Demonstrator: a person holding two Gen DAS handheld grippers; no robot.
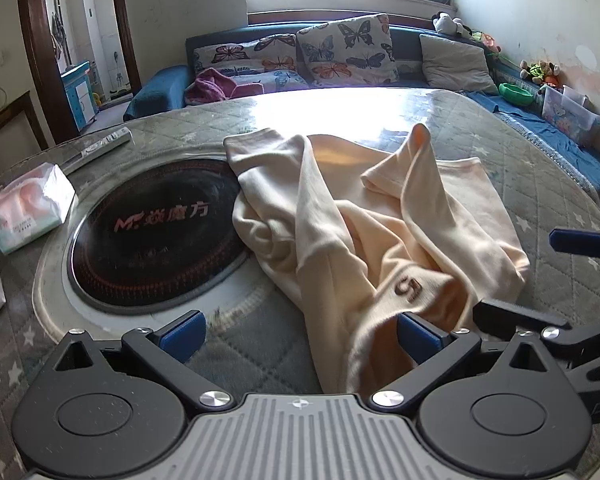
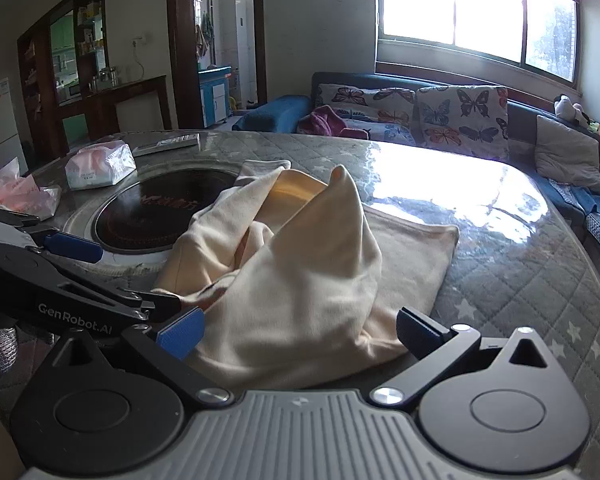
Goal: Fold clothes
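A: where's the shirt (image 1: 380,232) sitting?

B: it's lying crumpled mid-frame on the quilted table (image 1: 560,184), partly overlapping the black cooktop (image 1: 156,232). I'm holding my left gripper (image 1: 300,336) and right gripper (image 2: 300,330) wide open at its near edge, gripping nothing.

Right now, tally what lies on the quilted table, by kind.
Cream garment: 1
Tissue packs: 1
Crumpled plastic bags: 1
Remote controls: 1
Built-in cooktops: 1
Total: 5
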